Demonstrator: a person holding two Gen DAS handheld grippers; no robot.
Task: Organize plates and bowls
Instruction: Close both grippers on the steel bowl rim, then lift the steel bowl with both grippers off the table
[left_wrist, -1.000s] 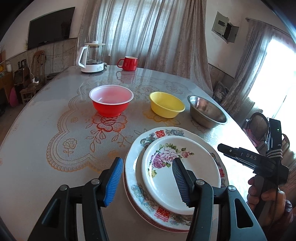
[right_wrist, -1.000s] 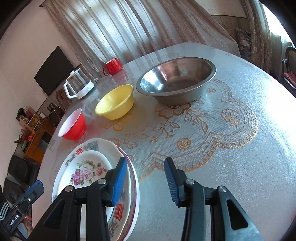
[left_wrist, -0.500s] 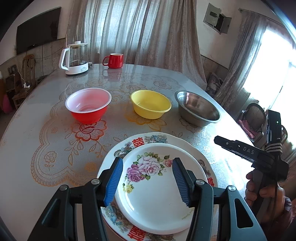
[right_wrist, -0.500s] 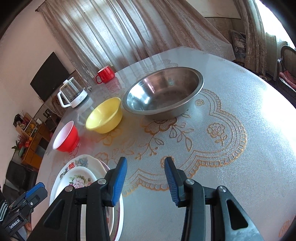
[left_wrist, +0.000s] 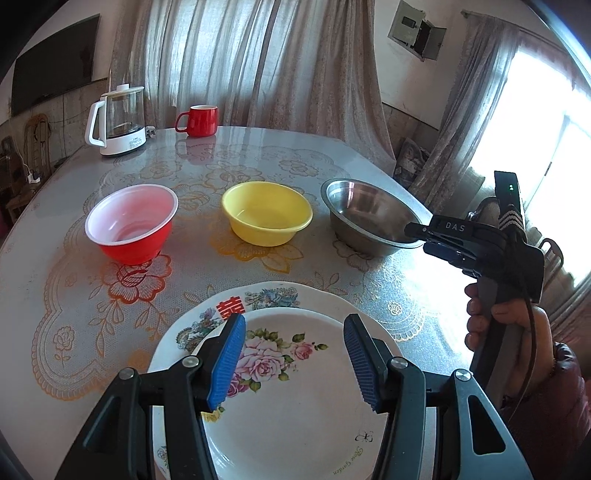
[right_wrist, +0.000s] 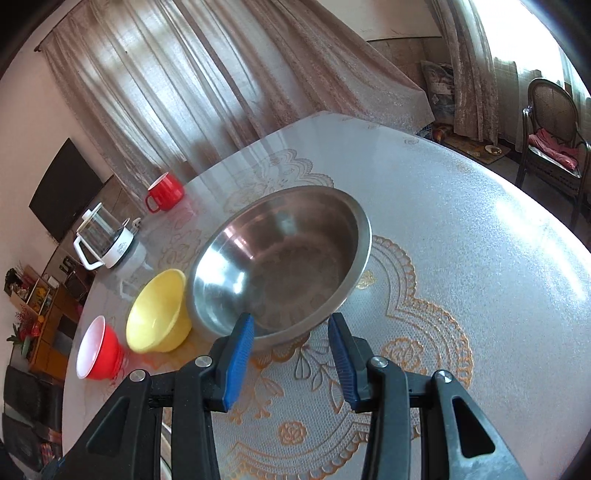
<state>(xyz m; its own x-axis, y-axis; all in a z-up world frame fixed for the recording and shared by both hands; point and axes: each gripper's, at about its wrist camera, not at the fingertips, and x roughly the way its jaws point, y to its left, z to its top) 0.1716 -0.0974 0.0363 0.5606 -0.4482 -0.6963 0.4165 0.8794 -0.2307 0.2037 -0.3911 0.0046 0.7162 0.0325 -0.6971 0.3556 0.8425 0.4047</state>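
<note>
Your left tongs hang over the small flowered plate, their blue pads apart with nothing gripped between them. That plate lies stacked on a larger patterned plate at 6 o'clock on the counter, nearest to you.

Three bowls stand in a row across the middle of the counter: the red bowl at about 10 o'clock from the plates, the yellow bowl at 12 o'clock, and the steel bowl at about 1 o'clock. All sit upright, with gaps between them.

Your right tongs point at the near rim of the steel bowl. Their jaws are opening, moderately wide, and nothing sits between the pads; the bowl's rim shows just beyond the tips, though you cannot tell whether the left pad touches it. In the left wrist view your right hand holds that tool at 3 o'clock, its nose over the steel bowl's right edge.

At the far end of the counter, near 11 o'clock, stand a glass kettle and a red mug.
</note>
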